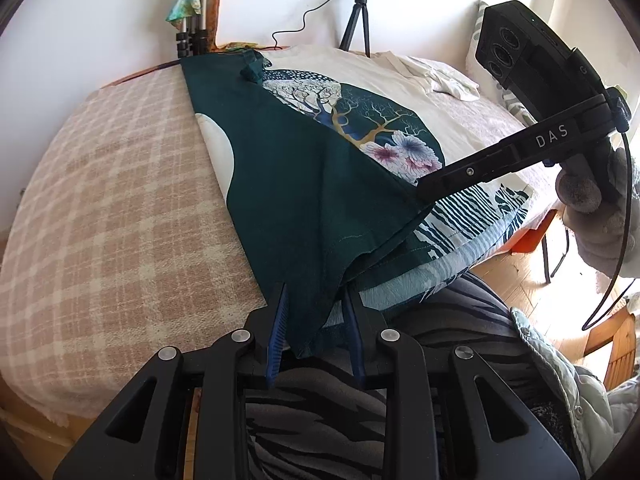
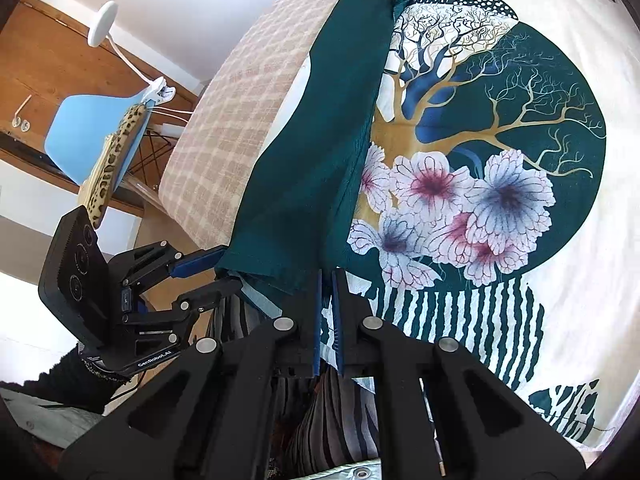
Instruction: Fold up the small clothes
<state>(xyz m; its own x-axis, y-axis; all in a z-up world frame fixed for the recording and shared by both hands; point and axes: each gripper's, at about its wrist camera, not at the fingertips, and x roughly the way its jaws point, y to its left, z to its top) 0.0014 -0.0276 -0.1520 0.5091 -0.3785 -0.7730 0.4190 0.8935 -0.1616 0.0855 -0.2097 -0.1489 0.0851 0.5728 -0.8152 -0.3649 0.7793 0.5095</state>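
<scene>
Gripping shirt (image 1: 308, 184) hem — grippers (image 1: 316, 300) seemingly shut

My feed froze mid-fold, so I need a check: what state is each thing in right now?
T-shirt: flat on the bed, left side folded over the print.
Folded flap: near corner lifted off the bed.
Left claw: shut on the folded flap's hem.
Right claw: nearly closed at the shirt's bottom hem; grip unclear.
Checked blanket: spread flat.
</scene>
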